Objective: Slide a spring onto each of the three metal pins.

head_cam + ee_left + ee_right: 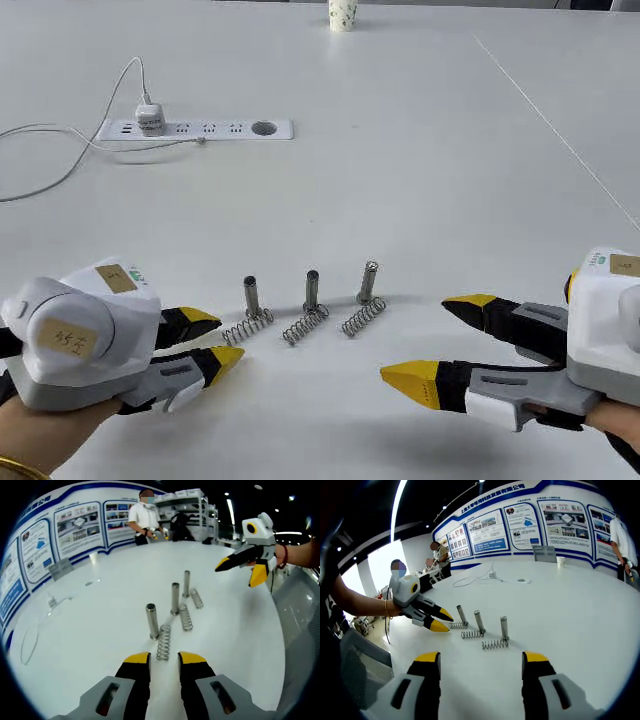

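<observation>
Three springs (306, 324) lie loose on the white surface (420, 170), each at the foot of an upright pin (312, 289).
The left claw (222, 336) is slightly parted and the right claw (420, 336) wide open; both are empty, flanking the row.

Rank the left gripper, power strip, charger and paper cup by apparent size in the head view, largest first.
1. left gripper, nearest the camera
2. power strip
3. charger and paper cup: alike; cup is farther and cropped

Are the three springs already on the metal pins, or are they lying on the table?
Off the pins. Each spring lies flat on the table beside its upright pin.
</observation>
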### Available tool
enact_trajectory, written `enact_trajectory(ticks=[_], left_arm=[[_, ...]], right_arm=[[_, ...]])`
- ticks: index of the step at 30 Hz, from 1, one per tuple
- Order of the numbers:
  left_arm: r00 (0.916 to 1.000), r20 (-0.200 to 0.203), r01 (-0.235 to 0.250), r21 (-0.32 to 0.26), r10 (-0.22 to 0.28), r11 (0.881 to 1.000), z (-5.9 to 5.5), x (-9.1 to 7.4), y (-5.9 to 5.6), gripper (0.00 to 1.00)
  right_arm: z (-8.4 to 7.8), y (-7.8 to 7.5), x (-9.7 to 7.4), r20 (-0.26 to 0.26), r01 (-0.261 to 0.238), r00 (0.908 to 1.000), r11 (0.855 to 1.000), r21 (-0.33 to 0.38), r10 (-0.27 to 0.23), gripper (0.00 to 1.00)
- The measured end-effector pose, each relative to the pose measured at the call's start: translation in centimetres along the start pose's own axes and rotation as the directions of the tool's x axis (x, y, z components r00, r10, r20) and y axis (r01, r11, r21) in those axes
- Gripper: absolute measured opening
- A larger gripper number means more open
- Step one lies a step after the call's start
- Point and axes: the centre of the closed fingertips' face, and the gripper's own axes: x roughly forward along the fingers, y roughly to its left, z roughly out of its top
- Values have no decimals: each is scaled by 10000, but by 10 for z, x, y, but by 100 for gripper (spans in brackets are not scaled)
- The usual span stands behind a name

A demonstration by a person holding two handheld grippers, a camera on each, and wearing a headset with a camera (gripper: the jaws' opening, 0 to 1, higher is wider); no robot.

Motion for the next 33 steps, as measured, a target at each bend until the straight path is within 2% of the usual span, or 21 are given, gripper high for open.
enact_trajectory(ticks=[5, 10, 15, 25, 30, 33], left_arm=[[9999, -158, -42, 58, 43, 10000, -2, 5, 3, 21], [9999, -58, 98, 88, -97, 9999, 0, 8, 5, 18], [9998, -169, 142, 152, -140, 9998, -2, 9, 6, 12], [9995, -289, 111, 63, -109, 9999, -5, 5, 3, 10], [9997, -235, 103, 301, -96, 9995, -2, -1, -3, 10], [10000, -39, 81, 253, -80, 9996, 4, -4, -5, 10]], right_arm=[[-2, -1, -1, -52, 77, 10000, 10000, -39, -78, 67], [-3, -1, -1, -146, 144, 9998, 9998, -165, -146, 67], [-4, -4, -2, -201, 326, 9993, 9993, -161, -329, 67], [-2, -4, -1, -209, 449, 9987, 9987, -261, -454, 66], [3, -3, -1, -96, 442, 9990, 9988, -215, -445, 65], [6, -1, -2, -77, 397, 9992, 9989, -266, -399, 65]])
